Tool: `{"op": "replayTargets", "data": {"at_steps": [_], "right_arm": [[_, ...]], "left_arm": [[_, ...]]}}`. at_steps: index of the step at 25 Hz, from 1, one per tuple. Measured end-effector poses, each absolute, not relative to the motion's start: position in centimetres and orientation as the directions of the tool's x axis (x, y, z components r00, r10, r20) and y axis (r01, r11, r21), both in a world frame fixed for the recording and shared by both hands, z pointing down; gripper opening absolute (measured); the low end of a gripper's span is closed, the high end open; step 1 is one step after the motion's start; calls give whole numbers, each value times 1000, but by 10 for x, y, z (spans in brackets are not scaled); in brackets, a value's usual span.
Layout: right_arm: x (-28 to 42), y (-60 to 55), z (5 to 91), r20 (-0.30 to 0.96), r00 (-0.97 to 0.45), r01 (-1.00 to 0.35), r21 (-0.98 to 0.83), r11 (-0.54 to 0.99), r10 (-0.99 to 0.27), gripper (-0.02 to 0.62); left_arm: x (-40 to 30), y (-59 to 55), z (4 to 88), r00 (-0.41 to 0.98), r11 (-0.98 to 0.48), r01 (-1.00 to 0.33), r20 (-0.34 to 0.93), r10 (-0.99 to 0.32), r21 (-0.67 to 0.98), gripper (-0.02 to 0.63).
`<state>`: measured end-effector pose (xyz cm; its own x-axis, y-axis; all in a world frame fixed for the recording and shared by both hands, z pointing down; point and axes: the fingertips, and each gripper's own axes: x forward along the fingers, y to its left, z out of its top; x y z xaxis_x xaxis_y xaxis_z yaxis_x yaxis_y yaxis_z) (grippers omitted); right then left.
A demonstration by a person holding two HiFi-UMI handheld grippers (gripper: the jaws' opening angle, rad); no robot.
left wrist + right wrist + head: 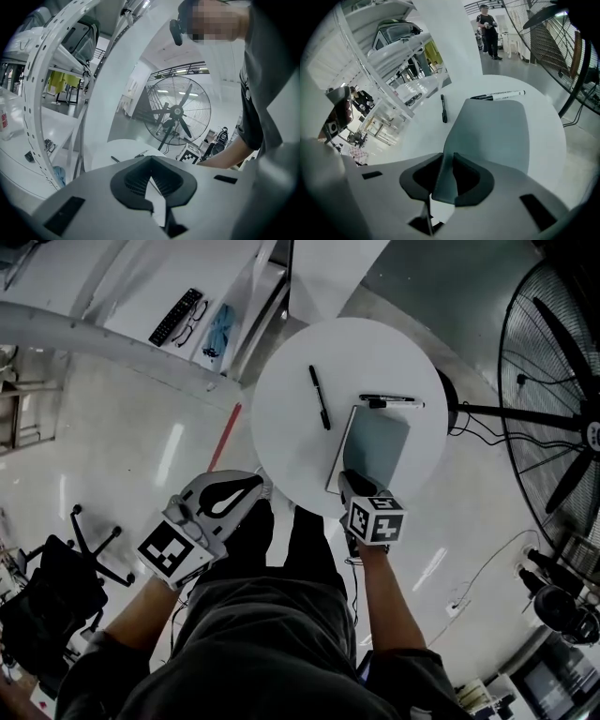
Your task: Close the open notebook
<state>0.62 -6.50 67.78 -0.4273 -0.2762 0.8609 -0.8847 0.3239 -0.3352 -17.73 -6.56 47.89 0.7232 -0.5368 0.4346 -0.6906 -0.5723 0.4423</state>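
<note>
Head view: the notebook [375, 446] lies on the near right part of the round white table [281, 381], grey cover uppermost and a white strip of page edges along its left side. The right gripper [349, 482] covers its near corner, and the gripper's own body hides the jaws here. A black pen [320, 397] lies at the table's middle and a marker [391, 401] towards its far right. The left gripper [253, 482] hangs off the table's near left edge.

Left gripper view: the left gripper [151, 161] has its jaws together with nothing between them. Its body hides most of the table [122, 150], and the notebook cannot be made out.

Right gripper view: the right gripper [446, 157] has its jaws a little apart, with the cover's near corner bent up between them. The rest of the notebook [492, 131] lies flat on the table [422, 131], with the pen [443, 108] and the marker [499, 95] beyond it.
</note>
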Motion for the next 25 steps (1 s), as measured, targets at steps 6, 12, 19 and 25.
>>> {"op": "replayTargets", "data": {"at_steps": [6,12,19,25], "right_arm": [[-1,-63,686,879,-399,-894,-308,326,-261,106],[-7,-62,690,885,-384,-899,-293,326,-265,140],[-15,-57,690,874,-408,-885,-307,351,-265,189],[-22,-52,685,864,-428,-873,-320,369,-263,233]], "left_arm": [[-183,-64,479,716,-563,-698,438,-544,442,15],[-188,-61,479,712,-560,-702,437,-549,440,15],[-187,-55,471,716,-572,-698,427,-552,432,15],[-183,-50,459,723,-595,-690,415,-552,412,15]]}}
